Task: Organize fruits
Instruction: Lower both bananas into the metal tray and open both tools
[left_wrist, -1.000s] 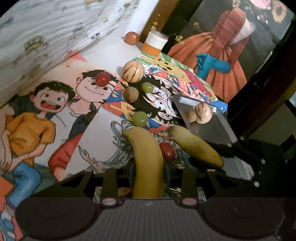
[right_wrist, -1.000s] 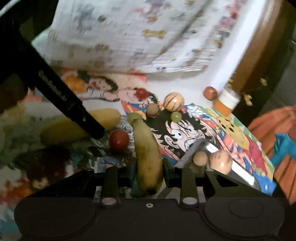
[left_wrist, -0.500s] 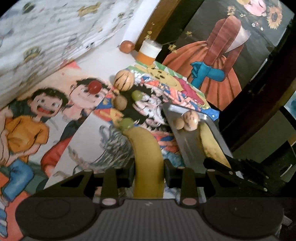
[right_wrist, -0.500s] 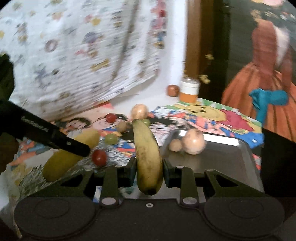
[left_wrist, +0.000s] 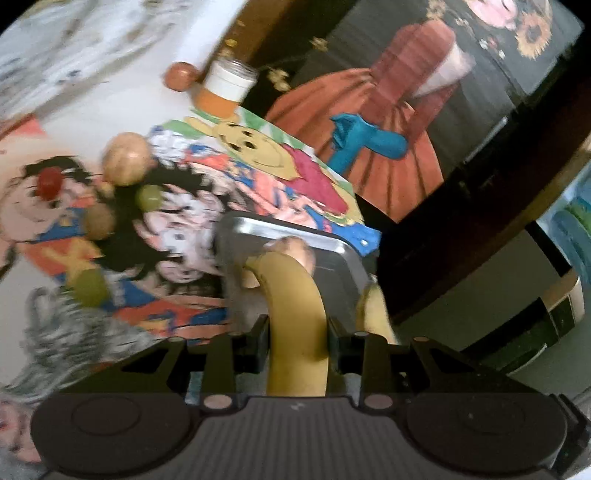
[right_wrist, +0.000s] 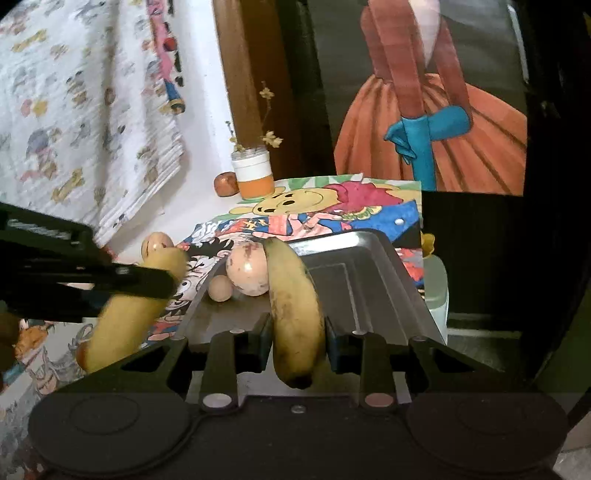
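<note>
Left gripper (left_wrist: 297, 325): pinched on one banana (left_wrist: 295, 314), pads pressed on both flanks; banana tip was held over the near end of the tray (left_wrist: 280, 230).
Right gripper (right_wrist: 295, 332): pinched on a second banana (right_wrist: 293, 306), held lengthwise between the jaws, far tip over the tray's middle, near tip hanging past the pads.
Bananas: 2 counted, one per gripper, neither laid down; in the right wrist view the left gripper's banana was seen at the tray's left edge.
Tray: 1, metal, on the cartoon-print cloth (right_wrist: 332, 218) at the table's corner.
Fruit in tray: 2 counted in the right wrist view, one large pale round fruit (right_wrist: 245, 273) and one small tan ball (right_wrist: 220, 288), just beside each other at the far left end.
Loose fruit on cloth: 5 counted in the left wrist view. Green grapes: 2 (left_wrist: 149, 196). Red cherry-like fruit: 1 (left_wrist: 49, 182). Tan round fruit: 1 (left_wrist: 126, 158). Small brown ball: 1 (left_wrist: 99, 221).
Jar (right_wrist: 253, 173): 1, white lid, orange base, at the far edge of the table.
Reddish fruit (right_wrist: 226, 183): 1, touching the jar's left side.
Blur: left wrist view was smeared, small fruit types could not be told.
</note>
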